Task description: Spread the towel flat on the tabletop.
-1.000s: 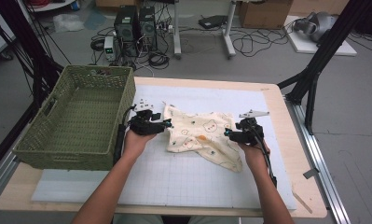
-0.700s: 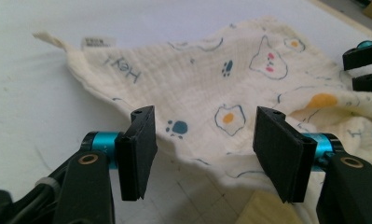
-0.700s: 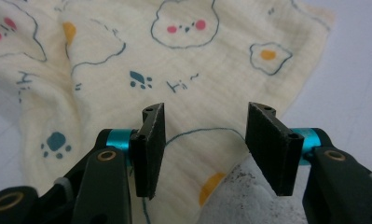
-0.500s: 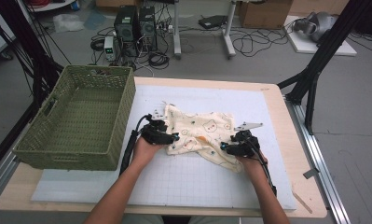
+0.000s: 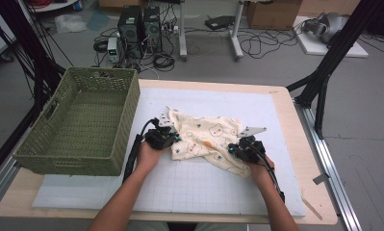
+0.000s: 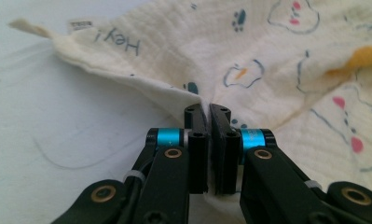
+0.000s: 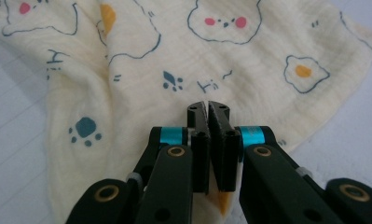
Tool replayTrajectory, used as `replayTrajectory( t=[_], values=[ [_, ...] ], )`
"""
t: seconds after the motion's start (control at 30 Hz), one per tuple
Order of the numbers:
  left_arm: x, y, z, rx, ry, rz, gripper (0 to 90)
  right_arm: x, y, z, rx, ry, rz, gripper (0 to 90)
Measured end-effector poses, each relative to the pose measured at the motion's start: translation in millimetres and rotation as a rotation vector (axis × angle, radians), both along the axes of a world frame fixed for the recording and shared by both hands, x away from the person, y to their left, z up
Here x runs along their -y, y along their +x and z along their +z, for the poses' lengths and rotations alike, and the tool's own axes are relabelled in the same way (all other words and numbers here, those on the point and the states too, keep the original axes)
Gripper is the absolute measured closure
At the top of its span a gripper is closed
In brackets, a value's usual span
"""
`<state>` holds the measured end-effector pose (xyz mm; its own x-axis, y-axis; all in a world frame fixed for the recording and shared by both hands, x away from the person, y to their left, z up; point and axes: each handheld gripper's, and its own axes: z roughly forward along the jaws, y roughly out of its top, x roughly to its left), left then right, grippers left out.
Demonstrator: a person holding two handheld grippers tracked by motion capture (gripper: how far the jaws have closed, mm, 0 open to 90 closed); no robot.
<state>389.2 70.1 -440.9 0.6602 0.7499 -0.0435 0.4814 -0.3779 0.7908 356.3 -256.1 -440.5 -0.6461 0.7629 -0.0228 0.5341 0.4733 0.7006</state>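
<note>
- the left gripper was seen with its fingers just closed and pinched tight on a fold at the left edge of the cream printed cloth.
- the right gripper had likewise just closed, a fold of the cloth's near right part clamped between its fingers.
- the cloth lay crumpled on the white mat of the surface, between the two grippers.
- a green woven basket stood to the left, near the cloth but apart.
</note>
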Motion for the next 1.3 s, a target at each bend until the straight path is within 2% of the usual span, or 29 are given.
replayTrajectory(
  t=[0.07,0.13,0.2,0.27,0.3,0.37,0.4,0.47,0.5,0.53,0.57,0.63,0.67,0.7,0.73,0.77,0.8,0.87,0.93,1.0,1.13,1.17,1.23,1.3],
  values=[
    [-6.0,4.6,0.7,0.006,-0.043,0.034,85.8,0.6,2.3,-0.7,0.010,0.004,-0.012,87.7],
    [-9.9,11.9,0.8,-0.003,-0.071,0.046,85.8,2.5,14.5,-1.3,0.034,-0.004,-0.037,88.0],
    [-11.4,14.7,1.6,0.000,-0.065,0.043,85.7,2.3,17.7,-1.4,0.039,-0.005,-0.043,88.1],
    [-12.3,21.2,3.6,0.000,-0.086,0.060,85.7,2.1,32.9,-1.0,0.058,-0.006,-0.071,88.0],
    [-12.8,22.6,4.0,0.017,-0.097,0.070,85.7,2.6,36.6,-0.6,0.072,0.002,-0.076,88.0],
    [-15.1,25.7,2.7,0.032,-0.132,0.109,85.7,2.7,40.5,0.4,0.073,0.020,-0.086,88.0],
    [-16.8,27.4,1.1,0.028,-0.130,0.132,85.8,2.7,46.0,2.2,0.097,0.037,-0.109,88.0],
    [-20.8,30.4,-2.5,0.010,-0.143,0.159,85.7,2.6,48.0,2.8,0.106,0.048,-0.120,88.0],
    [-21.5,29.9,-2.0,0.007,-0.161,0.178,84.0,-0.4,49.4,4.0,0.119,0.037,-0.138,87.8],
    [-21.5,29.9,-2.0,0.007,-0.161,0.178,77.8,-0.4,49.4,4.0,0.119,0.037,-0.138,87.8],
    [-21.9,29.0,-0.1,0.015,-0.167,0.190,77.8,-2.9,48.7,4.7,0.128,0.020,-0.144,85.8],
    [-24.6,27.5,4.6,0.001,-0.221,0.211,54.8,-6.9,45.0,7.2,0.136,-0.002,-0.137,73.1],
    [-26.5,26.0,7.5,-0.002,-0.234,0.205,50.1,-7.5,43.2,8.6,0.138,-0.010,-0.137,69.1],
    [-27.3,24.2,9.7,0.004,-0.231,0.202,46.2,-6.2,39.3,13.0,0.141,-0.005,-0.135,61.0],
    [-28.1,21.0,12.7,0.018,-0.222,0.192,44.1,-3.7,36.2,16.8,0.149,0.011,-0.144,57.2],
    [-28.7,18.5,14.8,0.024,-0.211,0.178,44.1,-3.7,36.2,16.8,0.149,0.011,-0.144,57.2],
    [-29.2,15.9,16.4,0.028,-0.203,0.162,42.5,-0.6,33.5,20.0,0.155,0.032,-0.149,56.5],
    [-31.1,10.4,19.4,0.038,-0.203,0.138,40.8,9.2,22.5,28.7,0.184,0.080,-0.140,56.3],
    [-33.2,5.1,21.0,0.048,-0.211,0.123,40.7,12.4,19.0,31.0,0.191,0.093,-0.129,55.1],
    [-33.8,0.9,21.1,0.046,-0.218,0.105,40.1,19.4,7.0,35.1,0.182,0.114,-0.111,51.0],
    [-30.6,-6.4,21.7,0.012,-0.207,0.044,37.8,22.8,-3.3,36.8,0.181,0.097,-0.095,48.6],
    [-29.0,-8.7,22.6,0.014,-0.203,0.030,38.2,24.0,-6.7,36.6,0.180,0.096,-0.089,48.1],
    [-26.9,-14.3,23.4,0.046,-0.193,0.010,40.6,26.8,-13.0,34.7,0.175,0.100,-0.087,47.5],
    [-26.0,-17.5,21.6,0.042,-0.191,0.006,41.6,30.3,-18.5,30.5,0.166,0.107,-0.078,47.2]
  ],
)
